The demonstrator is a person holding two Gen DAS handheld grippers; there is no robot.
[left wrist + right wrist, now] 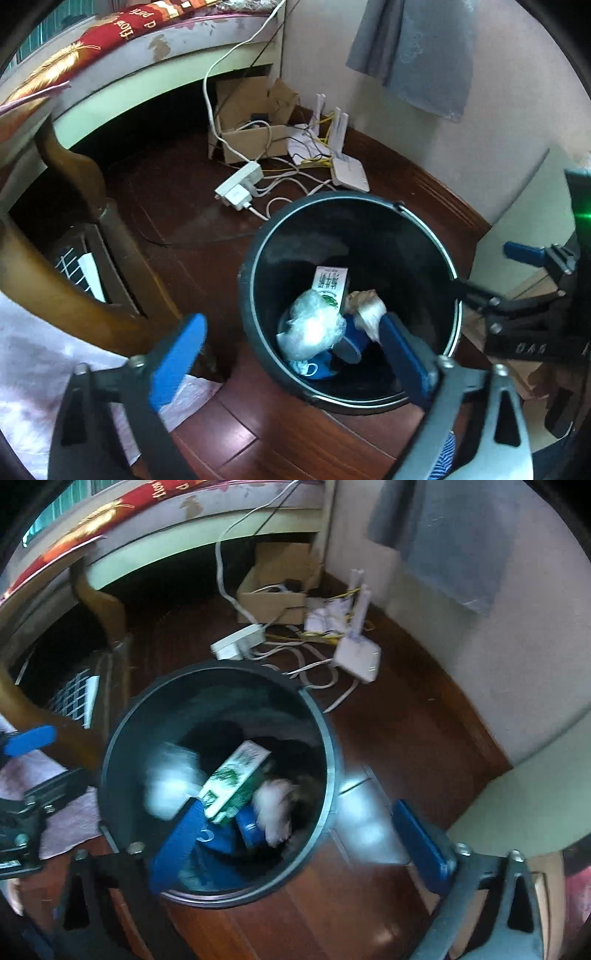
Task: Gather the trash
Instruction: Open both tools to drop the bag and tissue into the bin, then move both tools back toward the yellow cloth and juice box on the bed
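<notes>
Below both grippers stands a black bin on the dark wooden floor, close to a wooden chair leg on one side. Only the right wrist view shows a pale, blurred cylinder touching or just beside the bin's far wall; only the left wrist view shows a crumpled clear plastic wad sharply. A green-and-white carton lies inside among blue scraps. The left gripper is spread wide, one finger over the bin's mouth, nothing between. The right gripper is likewise spread, straddling the rim. Beyond lie a power strip and a router, well apart.
</notes>
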